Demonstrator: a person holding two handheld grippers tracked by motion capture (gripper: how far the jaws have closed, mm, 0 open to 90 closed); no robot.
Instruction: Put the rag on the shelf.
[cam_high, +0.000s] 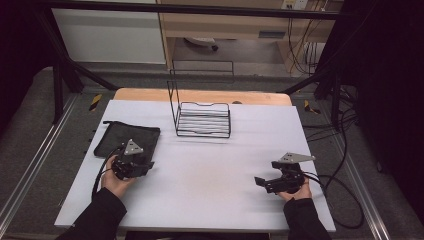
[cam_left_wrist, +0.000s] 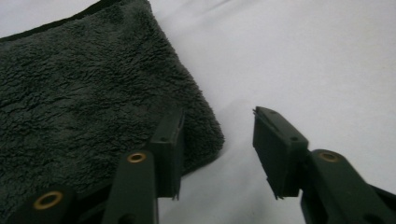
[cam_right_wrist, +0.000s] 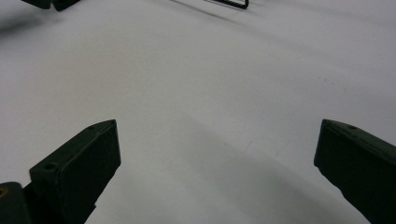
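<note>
In your high view the white bench was evenly and brightly lit while the surroundings at both sides fell to near black, and the whole picture was soft and slightly grainy. The wire rack cast only a faint shadow toward you. In your gripper views the light was dimmer and greyer, the nearest black fingers were blurred, and the dark towel kept visible pile texture.

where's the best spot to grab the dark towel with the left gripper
Probably the rounded near corner of the towel, closest to the left gripper. The towel lies flat on the white table, so come in low from the table side and slide one of the open jaws under the thick folded edge, then pinch.
</note>
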